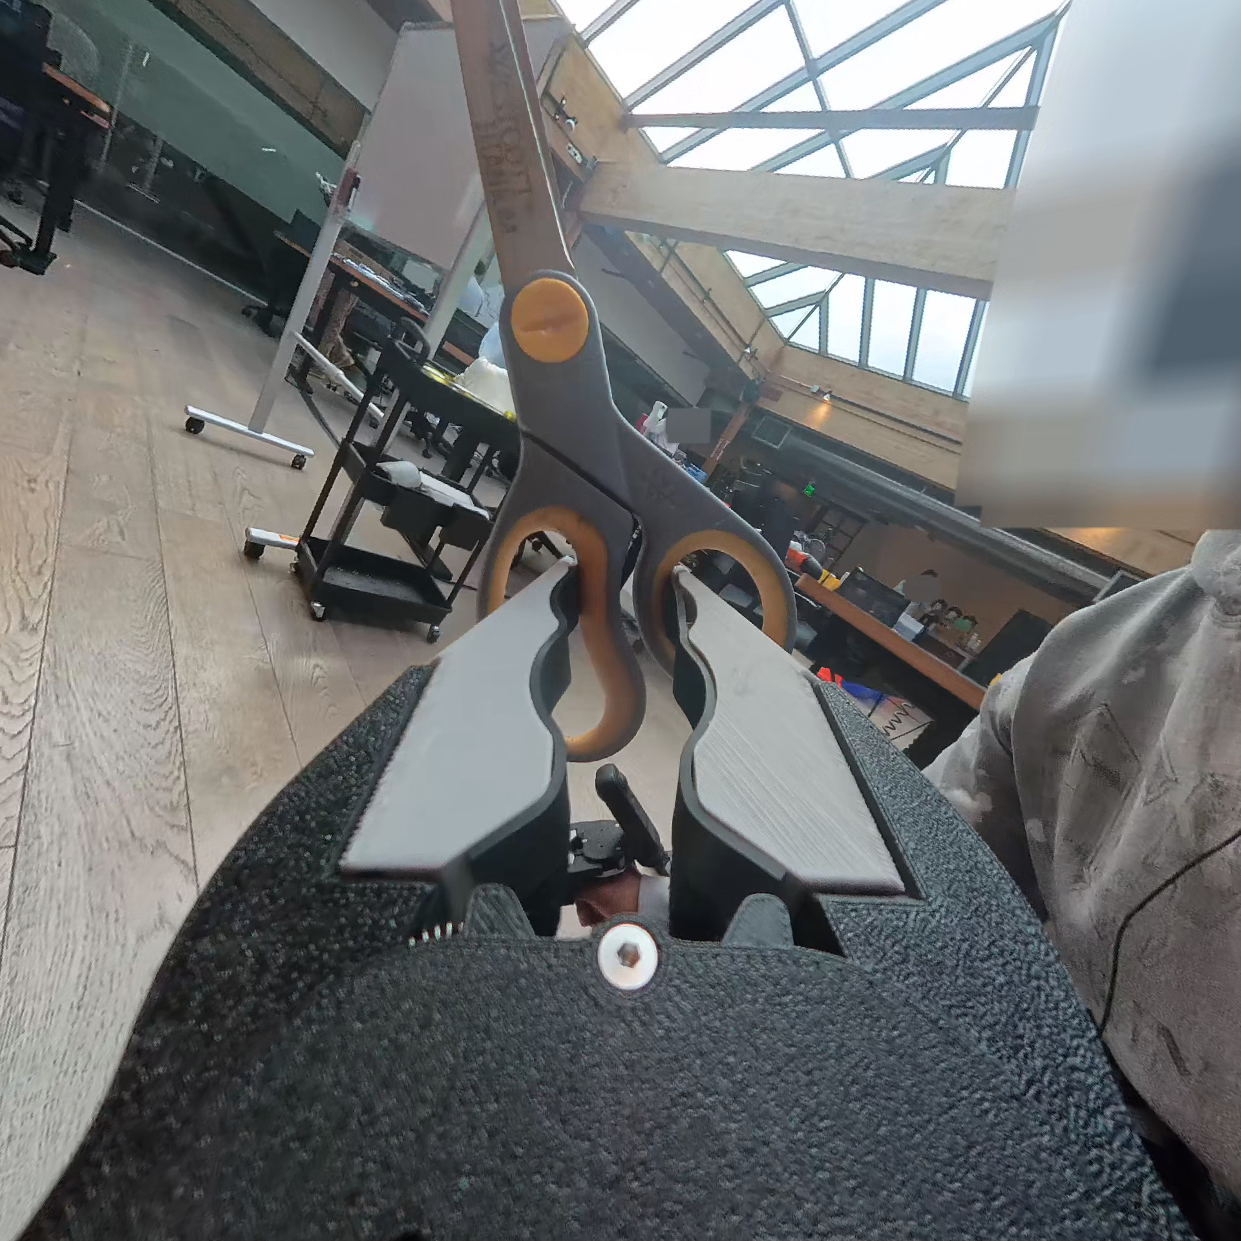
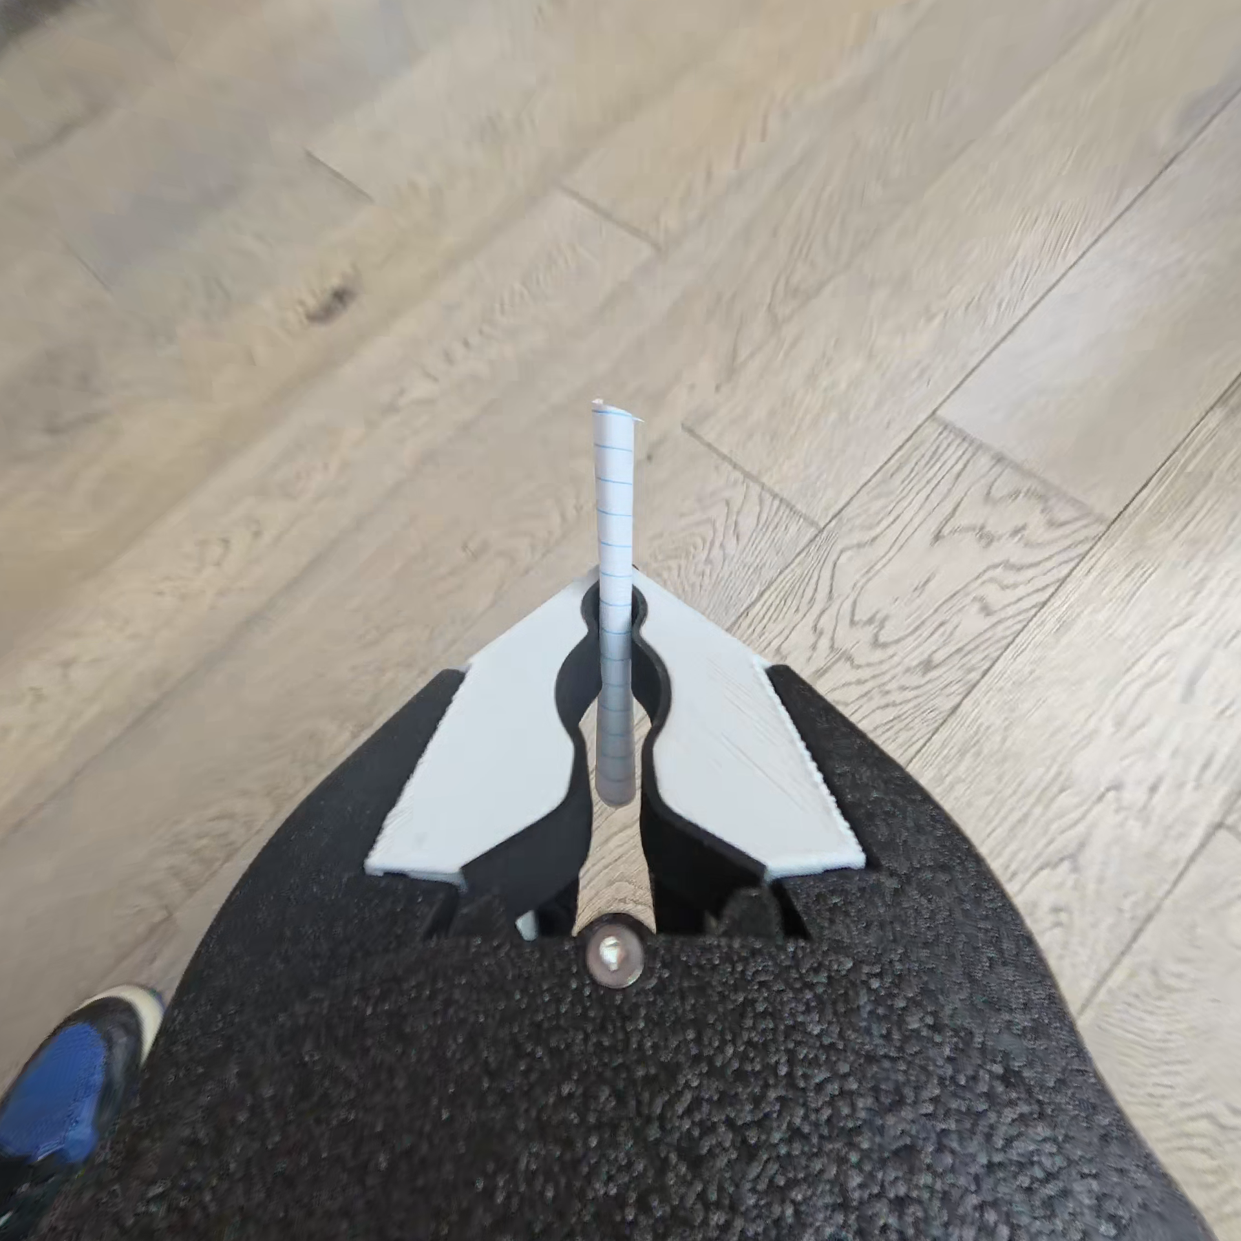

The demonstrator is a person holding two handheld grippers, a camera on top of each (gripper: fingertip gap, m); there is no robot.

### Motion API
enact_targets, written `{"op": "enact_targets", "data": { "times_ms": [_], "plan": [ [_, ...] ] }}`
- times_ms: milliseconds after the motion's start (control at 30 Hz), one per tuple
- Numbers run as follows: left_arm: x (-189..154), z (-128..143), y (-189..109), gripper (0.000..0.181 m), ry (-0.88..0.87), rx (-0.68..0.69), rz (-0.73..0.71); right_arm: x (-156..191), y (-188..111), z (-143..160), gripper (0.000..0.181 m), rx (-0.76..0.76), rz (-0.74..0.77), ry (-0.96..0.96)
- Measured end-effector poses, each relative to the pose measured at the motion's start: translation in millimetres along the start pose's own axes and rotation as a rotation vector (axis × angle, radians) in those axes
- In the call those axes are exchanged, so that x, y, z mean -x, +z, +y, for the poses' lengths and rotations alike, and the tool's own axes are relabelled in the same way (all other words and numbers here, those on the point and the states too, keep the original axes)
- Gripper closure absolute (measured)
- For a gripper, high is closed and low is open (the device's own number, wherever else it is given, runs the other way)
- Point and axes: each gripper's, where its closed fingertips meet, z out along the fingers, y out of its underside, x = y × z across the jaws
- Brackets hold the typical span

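My left gripper (image 1: 624,579) holds a pair of grey scissors (image 1: 571,430) with orange-lined handle loops and an orange pivot. One fingertip sits in each loop, and the inner handle bars lie between the fingers. The blades are closed and point up and away, raised off the floor. My right gripper (image 2: 614,579) is shut on a narrow piece of white lined paper (image 2: 612,483). The paper stands up between the fingertips and sticks out past them above the wood floor (image 2: 873,336).
A black wheeled cart (image 1: 376,537) and a whiteboard on a wheeled stand (image 1: 416,134) stand on the floor ahead on the left. Cluttered tables (image 1: 893,638) lie farther back. A person's grey garment (image 1: 1108,772) is close on the right. A blue shoe (image 2: 60,1068) is at lower left.
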Motion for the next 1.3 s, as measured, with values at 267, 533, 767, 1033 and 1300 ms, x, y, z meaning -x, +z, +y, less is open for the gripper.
{"op": "enact_targets", "data": {
  "times_ms": [267,533,767,1033,1300],
  "plan": [
    [-222.5,-175.1,50.8,0.158,-0.013,-0.065,0.054,51.4,-283.5,-275.4,0.181,-0.179,-0.144,-0.106],
    [-433.9,-236.3,69.2,0.158,-0.001,-0.08,0.114,59.2,-565.9,-378.8,0.181,-0.33,-0.124,-0.119],
    [-579.3,-177.9,62.0,0.157,0.021,-0.014,0.194,2.9,-802.4,-282.6,0.181,-0.442,0.111,0.027],
    [-746.4,-62.7,50.9,0.158,-0.141,0.074,0.316,-35.7,-1030.8,-121.6,0.181,-0.383,0.37,0.178],
    [-880.7,33.3,92.1,0.158,-0.229,0.164,0.462,-112.3,-1147.9,-2.1,0.181,-0.321,0.491,0.202]
  ]
}}
